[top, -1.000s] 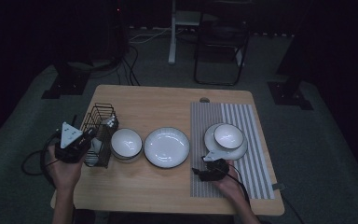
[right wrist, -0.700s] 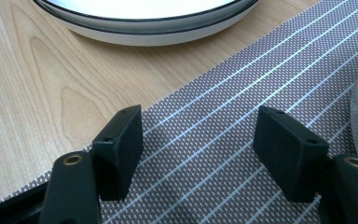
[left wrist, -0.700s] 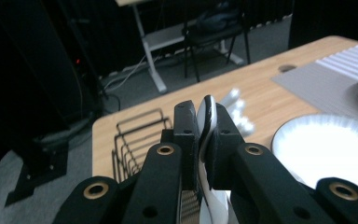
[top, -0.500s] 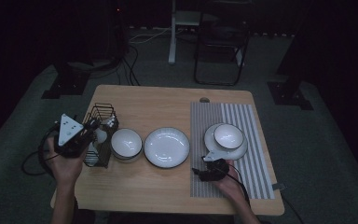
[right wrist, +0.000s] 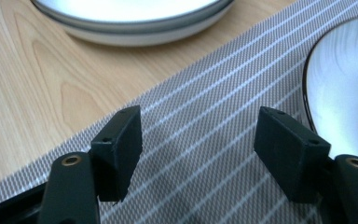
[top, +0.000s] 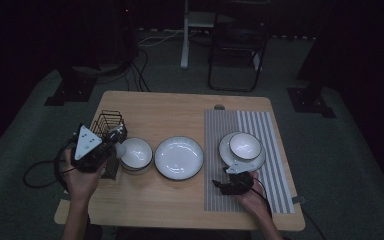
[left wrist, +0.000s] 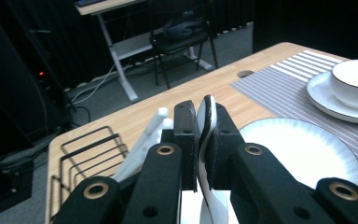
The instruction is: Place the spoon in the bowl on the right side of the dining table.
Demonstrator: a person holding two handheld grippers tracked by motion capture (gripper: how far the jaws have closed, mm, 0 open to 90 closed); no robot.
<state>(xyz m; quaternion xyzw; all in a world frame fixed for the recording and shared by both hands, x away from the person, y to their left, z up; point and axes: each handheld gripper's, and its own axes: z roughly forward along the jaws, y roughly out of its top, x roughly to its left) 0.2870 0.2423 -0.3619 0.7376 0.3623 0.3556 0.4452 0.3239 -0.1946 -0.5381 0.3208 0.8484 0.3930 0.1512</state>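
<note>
My left gripper (left wrist: 204, 135) is shut on a white ceramic spoon (left wrist: 209, 114) with a dark rim, pinched upright between the pads. In the high view that gripper (top: 114, 140) hovers at the table's left side, between the black wire rack (top: 107, 121) and a white bowl (top: 136, 154), and the spoon (top: 120, 148) hangs below it. A second white handle (left wrist: 144, 137) sticks up from the rack (left wrist: 86, 158). My right gripper (right wrist: 198, 154) is open with nothing between its pads, resting low over the grey striped placemat (right wrist: 205, 116); it lies at the mat's near left part (top: 224, 184).
A white plate (top: 178, 157) lies at the table's centre. On the placemat (top: 270, 130) a bowl (top: 245, 145) sits on a plate (top: 225, 150). Beyond the table stand a chair (top: 235, 45) and a desk leg (top: 185, 35) on dark floor.
My left gripper has risen a little and shifted right with the spoon held in it. The right gripper has stayed where it was.
</note>
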